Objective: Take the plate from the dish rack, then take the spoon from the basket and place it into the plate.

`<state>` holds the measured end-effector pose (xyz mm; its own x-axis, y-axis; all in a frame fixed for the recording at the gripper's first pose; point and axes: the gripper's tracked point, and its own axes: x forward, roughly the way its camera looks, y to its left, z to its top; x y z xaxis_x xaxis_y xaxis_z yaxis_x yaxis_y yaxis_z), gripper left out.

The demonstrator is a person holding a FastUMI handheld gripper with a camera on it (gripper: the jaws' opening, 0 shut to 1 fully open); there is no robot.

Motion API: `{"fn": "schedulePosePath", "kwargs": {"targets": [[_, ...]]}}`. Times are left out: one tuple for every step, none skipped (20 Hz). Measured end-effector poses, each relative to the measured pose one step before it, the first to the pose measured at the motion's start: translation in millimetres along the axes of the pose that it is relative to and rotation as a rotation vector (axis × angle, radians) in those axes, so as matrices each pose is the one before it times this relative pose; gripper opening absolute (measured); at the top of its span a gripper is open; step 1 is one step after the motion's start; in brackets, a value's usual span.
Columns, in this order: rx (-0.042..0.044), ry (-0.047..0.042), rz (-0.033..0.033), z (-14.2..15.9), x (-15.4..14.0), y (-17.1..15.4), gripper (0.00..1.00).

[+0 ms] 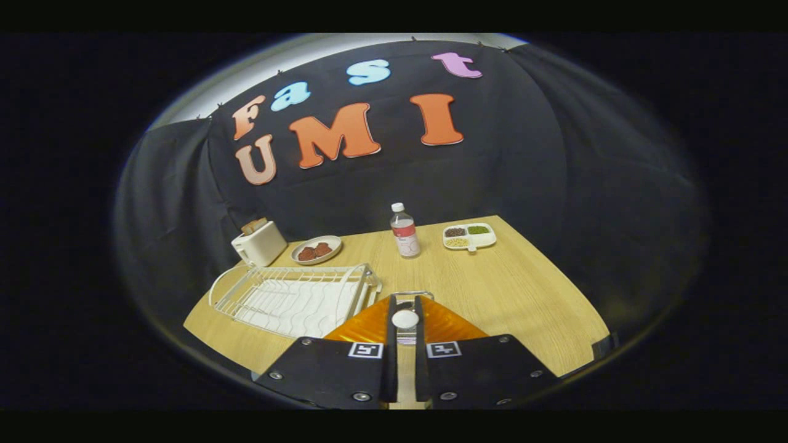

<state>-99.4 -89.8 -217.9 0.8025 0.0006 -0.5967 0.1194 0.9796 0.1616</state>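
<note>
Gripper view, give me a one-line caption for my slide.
Tongs grip a white spoon above the orange plate, beside the dish rack on the wooden table.

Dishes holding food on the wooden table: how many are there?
2. A round beige dish with reddish-brown pieces sits beside the white toaster, behind the white wire dish rack. A white divided tray with beans sits right of the clear plastic bottle.

The tool (405,301) points forward, its 2 fingers (391,344) nearly together.
</note>
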Motion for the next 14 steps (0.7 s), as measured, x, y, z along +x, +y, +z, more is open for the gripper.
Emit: {"fn": "schedulePosePath", "kwargs": {"targets": [[-0.00409, 0.00662, 0.01020, -2.52, -5.73, 1.64, 0.11], [-0.00109, 0.00877, 0.01136, -3.74, -6.10, 2.78, 0.11], [-0.00161, 0.00730, 0.01102, -3.23, -5.04, 3.29, 0.11], [-0.00019, 0.00767, 0.01112, -4.16, -4.73, 2.79, 0.11], [0.00030, 0.01304, 0.01554, -5.97, -5.81, 3.91, 0.11], [0.00103, 0.01254, 0.01473, -6.05, -3.86, 3.44, 0.11], [0.00328, 0.01265, 0.01784, -6.87, -4.21, 3.38, 0.12], [0.00580, 0.02155, 0.01133, -9.02, -4.52, 2.58, 0.11], [0.00275, 0.01579, 0.01634, -6.54, -2.27, 3.61, 0.11], [-0.00358, 0.00854, 0.00998, -5.79, -2.57, 2.18, 0.11], [-0.00608, 0.00712, 0.00719, -5.19, -1.51, 0.62, 0.11], [0.00404, 0.00757, 0.00585, -5.11, -0.57, 0.45, 0.11], [0.01034, 0.01071, 0.01875, -6.12, 1.31, 5.54, 0.11], [0.00795, 0.01065, 0.02257, -4.53, 1.28, 6.17, 0.11]]}}
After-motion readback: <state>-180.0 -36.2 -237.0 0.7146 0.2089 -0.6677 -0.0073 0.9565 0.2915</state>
